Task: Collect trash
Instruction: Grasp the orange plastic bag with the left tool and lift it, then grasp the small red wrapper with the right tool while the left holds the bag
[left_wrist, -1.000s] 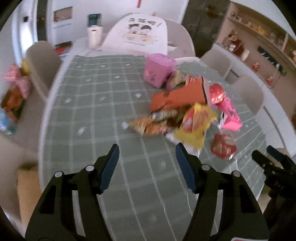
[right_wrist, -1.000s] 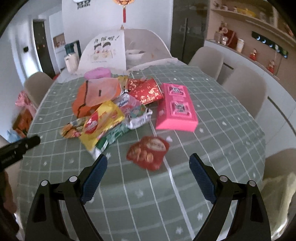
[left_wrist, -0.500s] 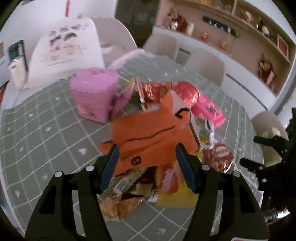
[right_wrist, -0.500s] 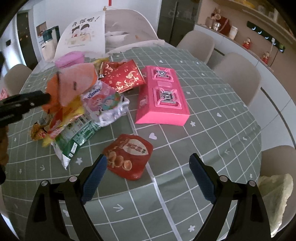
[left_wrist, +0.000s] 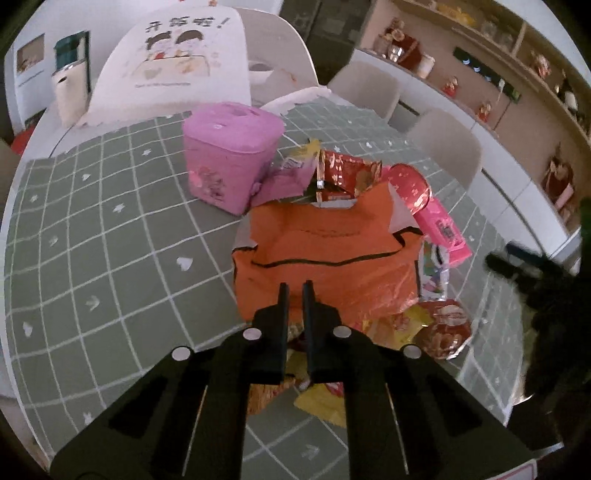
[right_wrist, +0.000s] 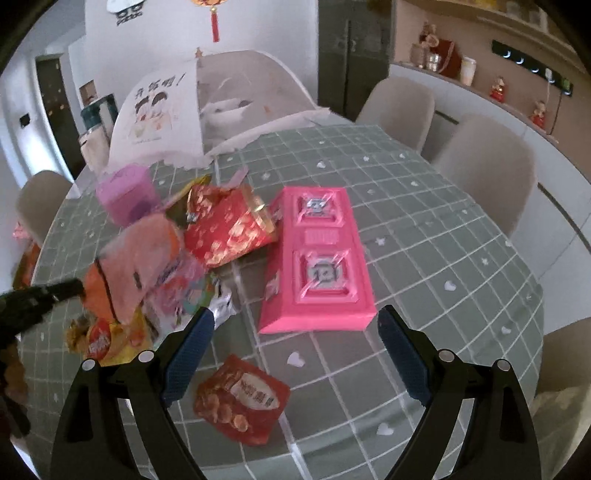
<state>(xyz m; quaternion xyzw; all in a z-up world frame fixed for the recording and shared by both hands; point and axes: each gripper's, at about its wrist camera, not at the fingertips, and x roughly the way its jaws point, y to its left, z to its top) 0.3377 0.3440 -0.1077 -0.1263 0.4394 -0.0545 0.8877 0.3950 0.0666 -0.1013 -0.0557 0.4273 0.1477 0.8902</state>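
Left tongs have just been closing and now sit nearly shut, narrow slit between the jaws, at the near edge of the orange bag. Whether bag film is pinched between them can't be told from the left view; from the right view the tip touches the bag's side. Since the earlier frames both views have closed in on the trash pile, the bag now filling the middle of the left view. Right tongs are wide open, holding nothing, above the counter, with the near end of the pink box between the jaws. Red snack packet lies flat just below. Pink lidded tub is upright beside the pile, lid on. Yellow wrapper lies under the bag.
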